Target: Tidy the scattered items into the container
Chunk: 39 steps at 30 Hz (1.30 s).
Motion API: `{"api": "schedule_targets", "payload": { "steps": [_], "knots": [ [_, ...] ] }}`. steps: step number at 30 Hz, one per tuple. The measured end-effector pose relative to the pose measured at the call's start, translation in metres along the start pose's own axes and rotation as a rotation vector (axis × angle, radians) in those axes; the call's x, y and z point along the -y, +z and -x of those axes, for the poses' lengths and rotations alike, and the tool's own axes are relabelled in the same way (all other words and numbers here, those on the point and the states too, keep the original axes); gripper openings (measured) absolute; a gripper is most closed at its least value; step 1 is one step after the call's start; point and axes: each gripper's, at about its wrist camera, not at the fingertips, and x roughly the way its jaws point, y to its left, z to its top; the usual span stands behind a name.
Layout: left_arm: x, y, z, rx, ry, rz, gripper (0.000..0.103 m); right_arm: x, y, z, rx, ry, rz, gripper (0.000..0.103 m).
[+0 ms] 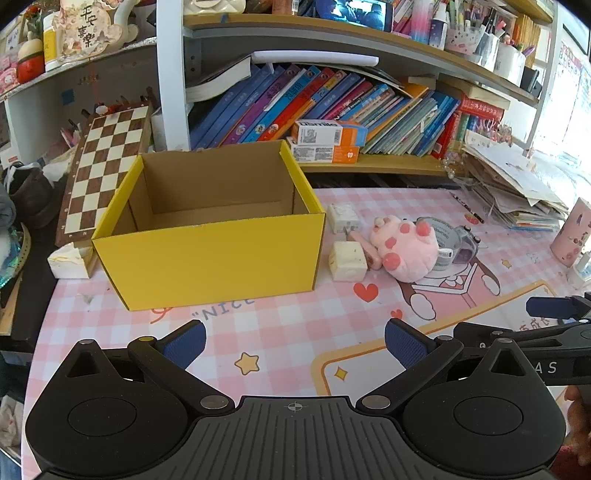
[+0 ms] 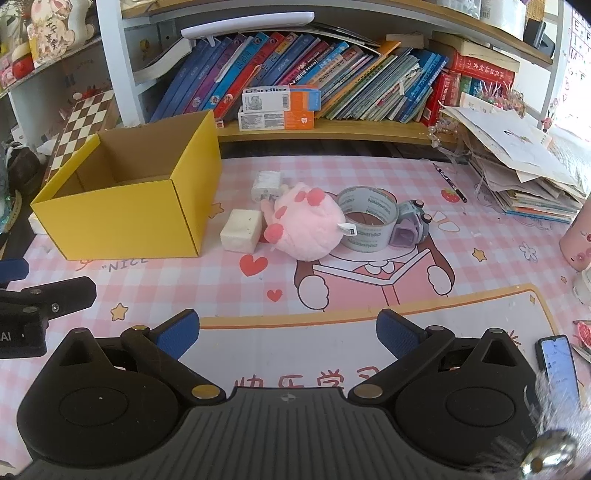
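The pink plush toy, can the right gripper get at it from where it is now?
Probably yes. The right gripper is open and empty, and only bare mat lies between it and the pink plush toy. The tape roll and white block crowd its sides.

We read "NICE" on the pink desk mat (image 1: 288, 325) just in front of the yellow box (image 1: 207, 258). At twelve o'clock, the white-and-orange carton (image 2: 280, 98) on the shelf says "usmile". The ornament (image 1: 86, 29) at eleven o'clock bears "平安喜樂".
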Motion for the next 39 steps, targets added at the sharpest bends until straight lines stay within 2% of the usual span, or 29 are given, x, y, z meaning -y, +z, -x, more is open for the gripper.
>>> {"api": "schedule_targets", "payload": {
  "steps": [10, 16, 22, 39],
  "knots": [
    [0.005, 0.001, 0.0, 0.003, -0.009, -0.011, 0.103, 0.001, 0.001, 0.001, 0.009, 0.035, 0.008, 0.103],
    [0.01, 0.002, -0.001, -0.002, -0.001, -0.029, 0.103, 0.002, 0.002, 0.001, 0.012, 0.027, 0.018, 0.103],
    [0.007, 0.003, -0.002, 0.0, 0.003, 0.006, 0.103, 0.006, 0.003, 0.0, 0.019, 0.042, 0.021, 0.101],
    [0.018, 0.004, -0.014, -0.025, 0.019, 0.02, 0.103, 0.017, 0.006, -0.011, 0.003, 0.045, 0.042, 0.101]
  ]
}}
